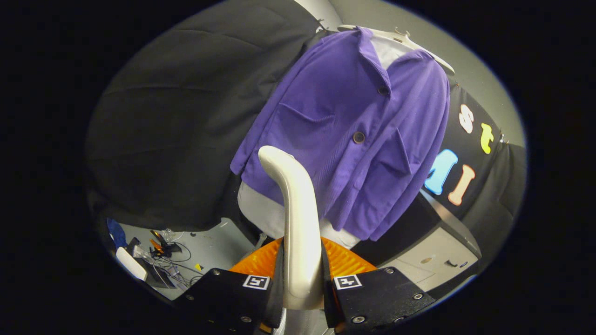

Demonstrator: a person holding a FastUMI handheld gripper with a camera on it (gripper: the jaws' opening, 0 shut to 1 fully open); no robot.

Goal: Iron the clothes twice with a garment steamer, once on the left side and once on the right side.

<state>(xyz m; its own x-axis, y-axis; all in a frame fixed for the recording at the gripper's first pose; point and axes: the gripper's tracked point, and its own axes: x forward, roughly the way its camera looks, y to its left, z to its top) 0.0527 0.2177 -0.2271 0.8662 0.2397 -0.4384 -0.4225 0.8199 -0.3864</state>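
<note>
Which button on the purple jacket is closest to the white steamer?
The lower button, mid-jacket; the other sits by the collar. The hand-held gripper clamps the steamer.

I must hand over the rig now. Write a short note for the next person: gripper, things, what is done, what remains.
Gripper: shut on the garment steamer, both fingers pressing its white handle, which rises just ahead of them.
Purple jacket: on a white hanger, beyond the steamer, over a grey garment. The steamer appears apart from the cloth.
Done: steamer picked up. Whether a pass was made, I cannot tell.
Left: assume both passes, left side and right side.
</note>
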